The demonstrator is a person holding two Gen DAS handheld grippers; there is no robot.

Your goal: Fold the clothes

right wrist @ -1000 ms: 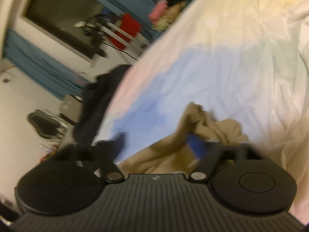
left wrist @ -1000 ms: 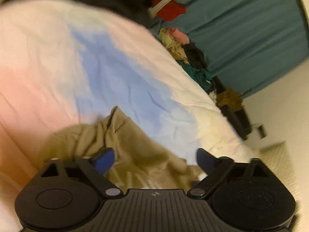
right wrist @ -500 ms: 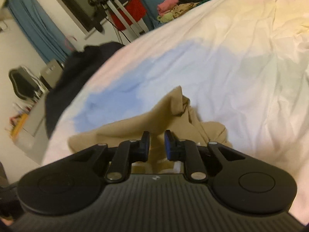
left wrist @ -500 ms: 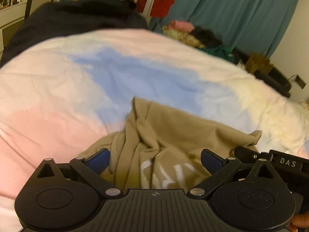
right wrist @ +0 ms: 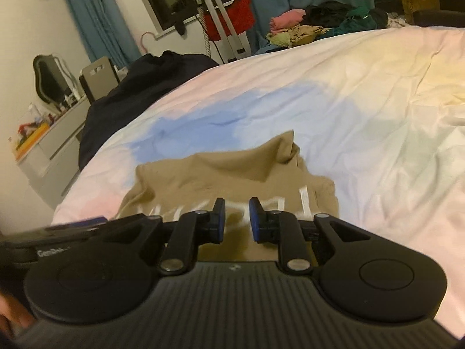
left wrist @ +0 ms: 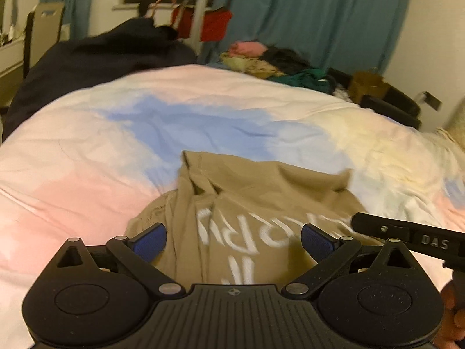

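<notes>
The bed (left wrist: 87, 151) fills most of both views, under one cover dyed in soft patches of pink, blue and pale yellow, lightly creased. At its far left corner lies one dark, almost black heap of cloth (left wrist: 96, 55), draped over the edge. Along the far edge, against the teal curtain (left wrist: 305, 8), sits one mixed pile of clothes (right wrist: 316, 26) in pink, yellowish, black and green. One tan shirt (left wrist: 261, 192) lies near the near edge of the bed, about midway along it, crumpled rather than flat: a ridge of fabric stands up along its left side in the left wrist view, one corner peaks upward at the far side in the right wrist view, and white printed letters run across the front, too smeared and foreshortened to read. There are two claws. The left gripper (left wrist: 234, 240) hovers over the near part of the shirt with its blue-padded fingers (left wrist: 149, 241) spread wide, the lettering showing between them and nothing held. The right gripper (right wrist: 237, 219) sits just beside it on the right, over the shirt's lettered band; its jaws are drawn close together with a narrow gap left, and whether any fabric is caught between them cannot be told.
</notes>
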